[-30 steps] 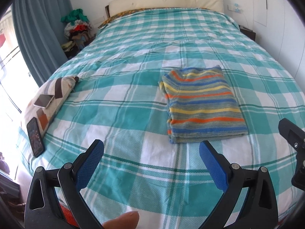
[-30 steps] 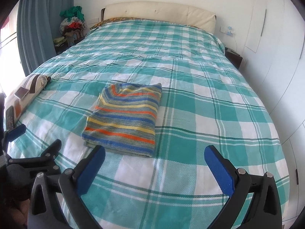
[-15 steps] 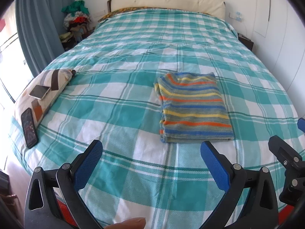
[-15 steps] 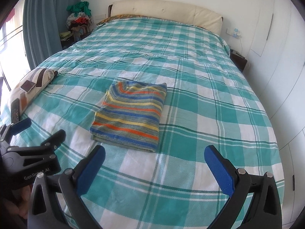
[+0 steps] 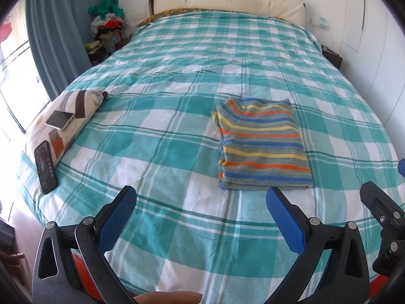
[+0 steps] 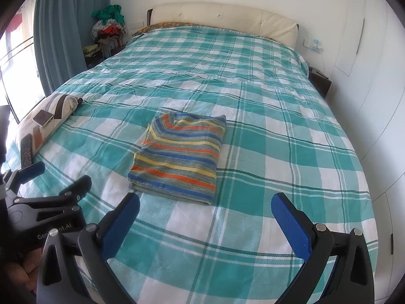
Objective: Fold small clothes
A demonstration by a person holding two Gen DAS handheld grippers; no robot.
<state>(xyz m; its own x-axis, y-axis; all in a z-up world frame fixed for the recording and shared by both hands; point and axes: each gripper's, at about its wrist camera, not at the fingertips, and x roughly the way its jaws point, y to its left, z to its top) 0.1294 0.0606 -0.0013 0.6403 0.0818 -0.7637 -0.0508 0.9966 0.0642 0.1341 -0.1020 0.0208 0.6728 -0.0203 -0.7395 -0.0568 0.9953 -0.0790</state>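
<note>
A striped garment [image 5: 260,143], blue, yellow, orange and grey, lies folded into a neat rectangle on the teal checked bedspread [image 5: 177,81]. It also shows in the right wrist view [image 6: 179,154]. My left gripper [image 5: 201,217] is open and empty, held above the bed's near end, short of the garment and to its left. My right gripper [image 6: 206,224] is open and empty, also back from the garment's near edge. The right gripper shows at the left wrist view's right edge [image 5: 384,217], and the left gripper at the right wrist view's left [image 6: 54,185].
A patterned pillow [image 5: 65,116] lies at the bed's left edge with a pale phone [image 5: 60,119] on it and a black phone [image 5: 45,167] beside it. A blue curtain [image 5: 58,38] and a pile of clothes [image 5: 108,25] stand at the far left. A white wall runs along the right.
Both grippers have drawn back and risen from the folded garment, which now looks smaller and farther off. The garment has not moved.
</note>
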